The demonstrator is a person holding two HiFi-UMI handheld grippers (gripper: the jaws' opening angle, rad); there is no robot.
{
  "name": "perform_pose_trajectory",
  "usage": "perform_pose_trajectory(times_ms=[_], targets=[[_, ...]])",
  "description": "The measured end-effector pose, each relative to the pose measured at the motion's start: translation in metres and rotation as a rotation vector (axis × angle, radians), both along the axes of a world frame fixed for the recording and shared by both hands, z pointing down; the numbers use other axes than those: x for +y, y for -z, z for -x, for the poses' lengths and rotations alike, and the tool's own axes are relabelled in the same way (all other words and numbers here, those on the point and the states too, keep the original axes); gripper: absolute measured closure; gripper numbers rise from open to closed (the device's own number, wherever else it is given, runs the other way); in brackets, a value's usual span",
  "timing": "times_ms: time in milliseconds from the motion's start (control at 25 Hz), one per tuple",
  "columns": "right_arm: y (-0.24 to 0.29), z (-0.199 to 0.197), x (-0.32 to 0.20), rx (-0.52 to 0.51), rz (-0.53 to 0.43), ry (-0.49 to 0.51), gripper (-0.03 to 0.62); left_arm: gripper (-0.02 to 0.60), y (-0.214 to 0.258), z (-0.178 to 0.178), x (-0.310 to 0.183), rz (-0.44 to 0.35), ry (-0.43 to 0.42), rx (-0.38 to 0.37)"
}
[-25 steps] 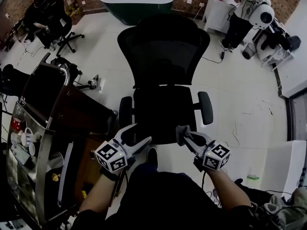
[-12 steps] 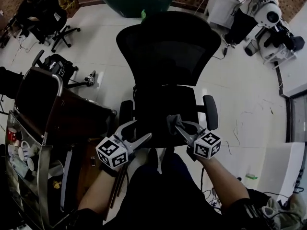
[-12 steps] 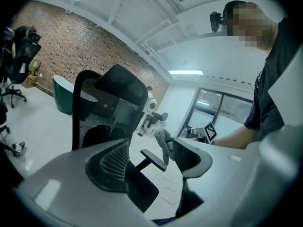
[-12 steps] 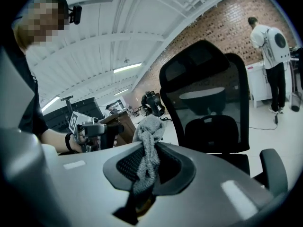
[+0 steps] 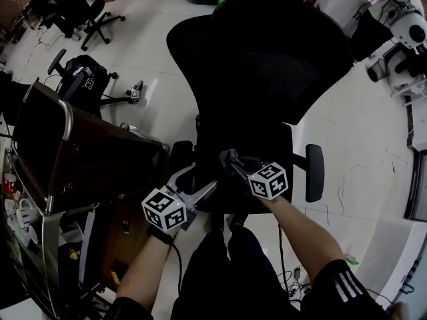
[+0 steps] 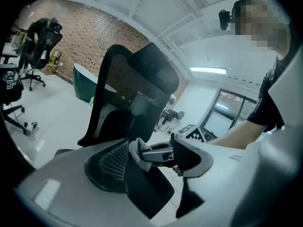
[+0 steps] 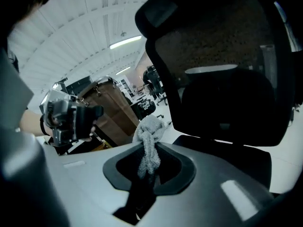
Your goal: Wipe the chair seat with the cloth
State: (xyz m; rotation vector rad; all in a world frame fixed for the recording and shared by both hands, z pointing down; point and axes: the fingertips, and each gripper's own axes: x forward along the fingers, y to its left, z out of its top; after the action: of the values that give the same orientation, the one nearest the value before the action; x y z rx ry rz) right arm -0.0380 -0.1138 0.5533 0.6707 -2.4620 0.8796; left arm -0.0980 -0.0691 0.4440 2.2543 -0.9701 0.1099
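my right hand-held gripper (image 5: pixel 231 160) is clamped on a narrow pinch of the cloth (image 7: pixel 148 135) over the front of the chair seat (image 5: pixel 267 145); my left hand-held gripper (image 5: pixel 195 183) hangs apart, empty. i reckon dragging hard could tug the cloth loose.

Floor (image 5: pixel 360 152), maybe tiled, w/ office chair (image 5: pixel 260 65).
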Motion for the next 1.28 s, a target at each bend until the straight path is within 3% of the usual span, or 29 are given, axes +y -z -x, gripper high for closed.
perform_pose_trajectory(times_ms=[280, 560, 960, 1280], targets=[[-0.113, 0.039, -0.047, 0.113, 0.056, 0.068, 0.545, 0.261, -0.059, 0.015, -0.027, 0.027, 0.041, -0.007], [-0.192, 0.068, -0.112, 0.216, 0.024, 0.104, 0.545, 0.258, -0.080, 0.015, -0.063, 0.003, 0.065, 0.013], [-0.247, 0.114, -0.141, 0.359, -0.093, 0.259, 0.545, 0.258, -0.106, 0.012, -0.078, -0.004, 0.057, 0.018], [-0.263, 0.092, -0.144, 0.409, -0.108, 0.294, 0.545, 0.258, -0.111, 0.002, -0.078, 0.011, 0.035, 0.009]])
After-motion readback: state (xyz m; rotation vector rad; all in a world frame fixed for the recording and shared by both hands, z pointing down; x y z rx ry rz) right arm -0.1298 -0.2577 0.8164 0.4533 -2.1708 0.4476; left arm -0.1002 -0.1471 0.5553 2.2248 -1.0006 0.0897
